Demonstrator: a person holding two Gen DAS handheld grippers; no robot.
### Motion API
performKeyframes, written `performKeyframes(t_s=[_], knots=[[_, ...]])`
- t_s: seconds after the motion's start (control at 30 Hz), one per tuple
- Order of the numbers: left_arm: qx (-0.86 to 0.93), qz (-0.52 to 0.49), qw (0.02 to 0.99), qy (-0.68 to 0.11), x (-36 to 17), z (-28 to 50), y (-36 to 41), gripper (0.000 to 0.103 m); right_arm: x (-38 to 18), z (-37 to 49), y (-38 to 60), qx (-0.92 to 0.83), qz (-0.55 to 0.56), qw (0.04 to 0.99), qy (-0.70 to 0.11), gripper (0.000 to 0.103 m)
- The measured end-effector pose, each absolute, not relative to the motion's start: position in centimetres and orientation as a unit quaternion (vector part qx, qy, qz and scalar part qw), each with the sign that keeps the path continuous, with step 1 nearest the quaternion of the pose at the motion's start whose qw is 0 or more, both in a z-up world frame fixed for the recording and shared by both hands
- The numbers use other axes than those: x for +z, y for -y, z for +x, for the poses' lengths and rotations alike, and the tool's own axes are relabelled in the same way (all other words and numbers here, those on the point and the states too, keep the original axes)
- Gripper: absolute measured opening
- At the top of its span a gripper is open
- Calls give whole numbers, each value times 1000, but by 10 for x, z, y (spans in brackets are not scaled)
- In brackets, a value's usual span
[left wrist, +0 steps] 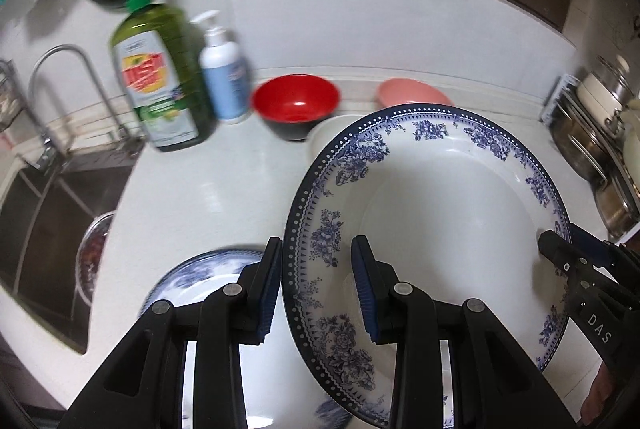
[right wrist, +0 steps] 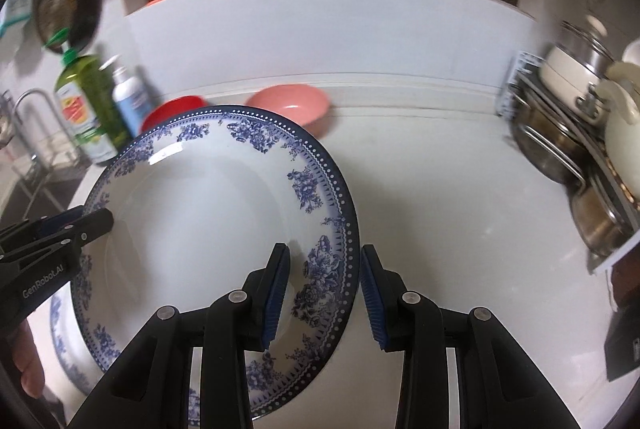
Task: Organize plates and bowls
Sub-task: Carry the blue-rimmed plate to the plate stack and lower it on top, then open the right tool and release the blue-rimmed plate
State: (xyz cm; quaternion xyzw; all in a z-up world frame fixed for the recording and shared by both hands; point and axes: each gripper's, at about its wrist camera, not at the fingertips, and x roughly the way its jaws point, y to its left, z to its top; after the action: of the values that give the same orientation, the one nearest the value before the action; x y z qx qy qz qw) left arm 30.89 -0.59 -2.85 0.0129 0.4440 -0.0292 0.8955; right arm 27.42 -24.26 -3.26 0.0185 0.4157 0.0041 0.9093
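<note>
The left gripper is straddling the left rim of a blue-and-white floral plate, one blue-padded finger outside the rim and one over the inside face. The jaws are standing parted around the rim, and from this angle I cannot tell whether the pads are actually pinching it. The right gripper is doing the same at the opposite rim of that plate, fingers set either side of the edge with a visible gap on the outer side, so its grip is equally unclear. Each gripper is showing in the other's view, reaching onto the plate's far edge.

The plate is sitting tilted above the white counter, over a second blue-patterned plate lying flat below it at the left.

Beyond it, a red bowl and a pink bowl are resting near the back wall, apart from each other. A green detergent bottle and a white pump bottle are standing just beside the red bowl, next to the sink. A rack of metal pots is occupying the counter's right end.
</note>
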Motion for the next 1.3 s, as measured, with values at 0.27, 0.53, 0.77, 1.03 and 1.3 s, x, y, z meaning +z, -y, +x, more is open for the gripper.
performKeyframes(t_s=[0.27,0.53,0.77,1.03,1.3], knots=[[14,-3,892,-451,-33,286,-44,35,-31,265,193,54,0,906,-419,37],[47,-16,880,-473,-52,267,-91,35,-44,261,146,90,-19,894,-438,37],[69,-27,866,-495,-71,256,-120,35,-61,261,106,120,-40,880,-458,37],[82,-43,851,-518,-96,258,-141,35,-85,266,76,137,-52,859,-491,37],[85,-46,838,-537,-115,262,-149,35,-102,271,63,139,-63,845,-513,37]])
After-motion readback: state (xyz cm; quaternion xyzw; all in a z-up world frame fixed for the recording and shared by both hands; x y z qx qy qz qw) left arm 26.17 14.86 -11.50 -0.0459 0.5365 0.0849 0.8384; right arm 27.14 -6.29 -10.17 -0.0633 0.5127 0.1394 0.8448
